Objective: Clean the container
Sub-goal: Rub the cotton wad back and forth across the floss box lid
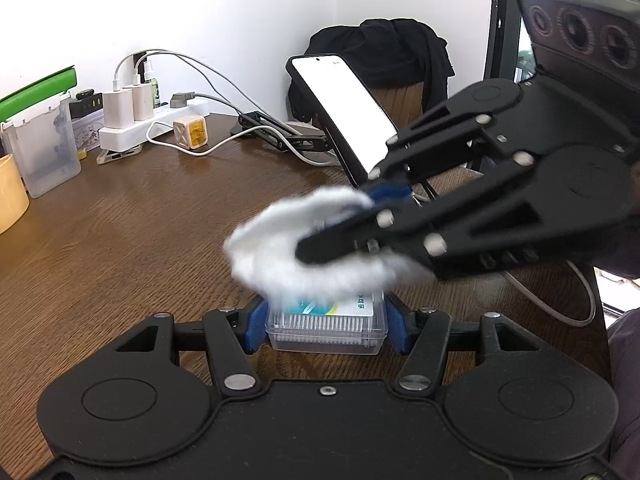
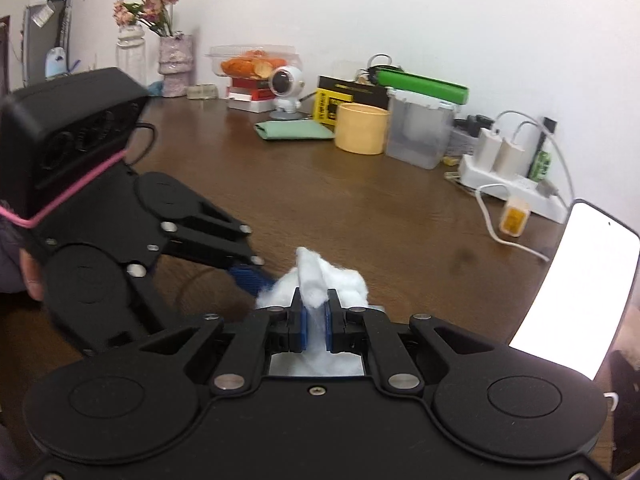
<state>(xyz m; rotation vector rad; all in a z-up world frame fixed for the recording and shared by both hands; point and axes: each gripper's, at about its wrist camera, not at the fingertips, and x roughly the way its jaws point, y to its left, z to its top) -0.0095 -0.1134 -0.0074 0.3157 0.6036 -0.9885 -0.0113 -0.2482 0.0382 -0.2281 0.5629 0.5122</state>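
- A lived-in home desk or study corner is suggested by a brown wooden table set against a plain white wall.
- Household clutter is seen: a vase of dried flowers, a power strip with chargers, and a propped phone.

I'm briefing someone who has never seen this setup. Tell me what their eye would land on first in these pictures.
First, the fluffy white cotton wad, pinched in the right gripper just above a small clear plastic container. That container sits low in the left wrist view, clamped between the left gripper's blue-padded fingers. Next, the bright white screen of the phone, propped on a stand behind them on the wooden table.
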